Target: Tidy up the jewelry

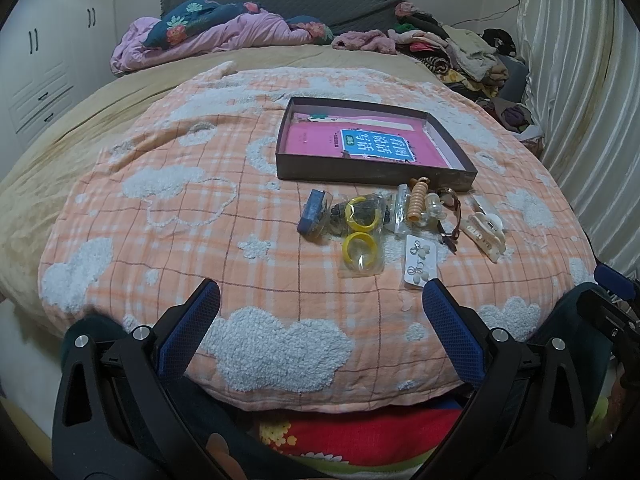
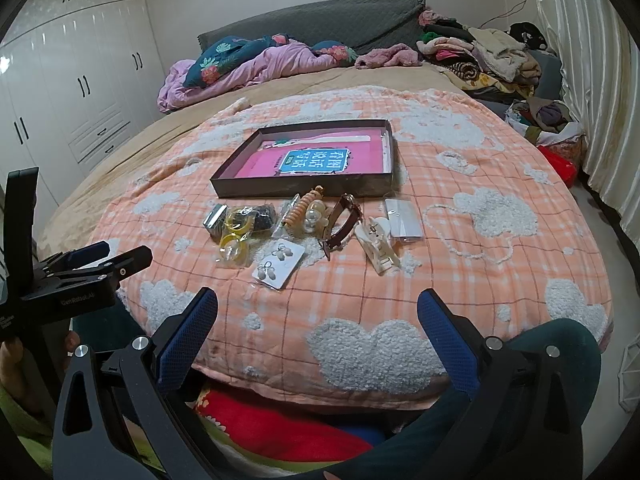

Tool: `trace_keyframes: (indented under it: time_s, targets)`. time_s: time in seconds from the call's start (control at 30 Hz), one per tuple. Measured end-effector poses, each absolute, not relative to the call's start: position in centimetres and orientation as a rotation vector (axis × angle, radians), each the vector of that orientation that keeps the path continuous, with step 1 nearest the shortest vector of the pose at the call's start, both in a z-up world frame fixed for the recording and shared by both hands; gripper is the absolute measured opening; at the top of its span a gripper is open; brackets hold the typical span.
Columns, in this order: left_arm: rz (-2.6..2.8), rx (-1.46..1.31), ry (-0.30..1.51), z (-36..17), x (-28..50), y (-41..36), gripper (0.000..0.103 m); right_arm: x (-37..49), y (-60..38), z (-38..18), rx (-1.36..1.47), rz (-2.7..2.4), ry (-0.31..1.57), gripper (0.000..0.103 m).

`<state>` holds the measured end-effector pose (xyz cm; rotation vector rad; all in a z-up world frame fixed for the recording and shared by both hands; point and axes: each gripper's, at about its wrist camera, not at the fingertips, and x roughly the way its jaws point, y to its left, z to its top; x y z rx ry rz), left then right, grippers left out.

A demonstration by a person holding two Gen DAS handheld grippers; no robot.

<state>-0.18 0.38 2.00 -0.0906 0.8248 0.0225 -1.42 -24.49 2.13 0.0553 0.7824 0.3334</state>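
Observation:
A dark shallow box (image 1: 372, 172) (image 2: 304, 188) with a pink book inside lies on the orange checked blanket. In front of it lies a cluster of jewelry: yellow bangles in bags (image 1: 361, 246) (image 2: 234, 240), an earring card (image 1: 420, 266) (image 2: 278, 264), an orange spiral hair tie (image 1: 418, 200) (image 2: 304, 210), a brown watch (image 1: 452, 216) (image 2: 342, 220), a cream hair claw (image 1: 484, 234) (image 2: 378, 246) and a blue item (image 1: 312, 212). My left gripper (image 1: 320, 300) is open and empty, short of the cluster. My right gripper (image 2: 318, 308) is open and empty too.
The blanket (image 1: 180, 220) covers a bed. A pink quilt (image 1: 200, 40) and piled clothes (image 1: 460, 56) lie at the far end. Curtains (image 1: 580, 80) hang on the right, white wardrobes (image 2: 80, 80) on the left. The left gripper's body (image 2: 80, 276) shows at the left of the right wrist view.

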Motion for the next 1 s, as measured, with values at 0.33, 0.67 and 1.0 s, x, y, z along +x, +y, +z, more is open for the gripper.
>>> trace_keyframes:
  time_s: [0.33,0.67,1.0]
  targets:
    - [0.026,-0.094,0.822,2.2,-0.4,0.4,0.095,-1.5,-23.9,2.1,0.048,0.354,0.780,0.099]
    - [0.026,-0.094,0.821,2.2,-0.4,0.4,0.095,-1.4,-23.8,2.1,0.048,0.357,0.781,0.099]
    - [0.031,-0.106,0.838,1.0,0.2,1.1,0.095,-0.4,-23.4,1.5,0.043,0.367,0.798,0.099]
